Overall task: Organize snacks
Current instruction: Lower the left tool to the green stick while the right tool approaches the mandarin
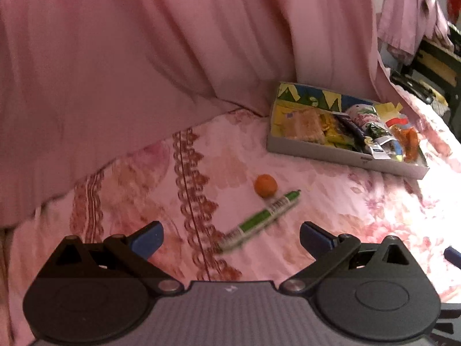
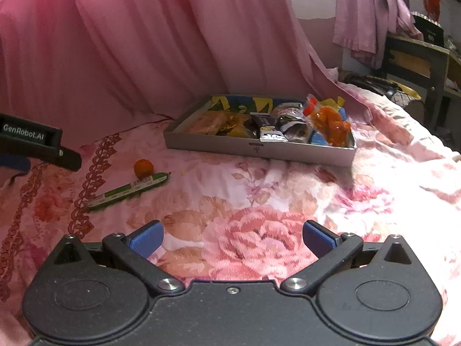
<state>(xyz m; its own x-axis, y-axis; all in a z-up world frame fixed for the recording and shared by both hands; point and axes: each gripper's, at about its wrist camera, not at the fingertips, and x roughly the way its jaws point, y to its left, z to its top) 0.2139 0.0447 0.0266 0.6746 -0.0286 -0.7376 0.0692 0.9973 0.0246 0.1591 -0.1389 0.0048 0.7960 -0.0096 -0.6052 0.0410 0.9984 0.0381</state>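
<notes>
Both sets of tongs, left gripper [image 1: 230, 238] and right gripper [image 2: 232, 238], gape wide, holding nothing. Green stick snack [image 1: 259, 221] and orange ball [image 1: 265, 185] lie loose, left of the far tray [image 2: 259, 151], likely next in.

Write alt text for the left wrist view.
The open left gripper hovers over a pink floral bedspread, aimed at a green stick snack beside a small orange ball. A tray full of snack packets sits farther back, right, before a pink curtain.

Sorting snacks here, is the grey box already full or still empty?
Mostly full: the grey box holds packets across nearly its whole width, and an orange ball and green stick lie outside it.
</notes>
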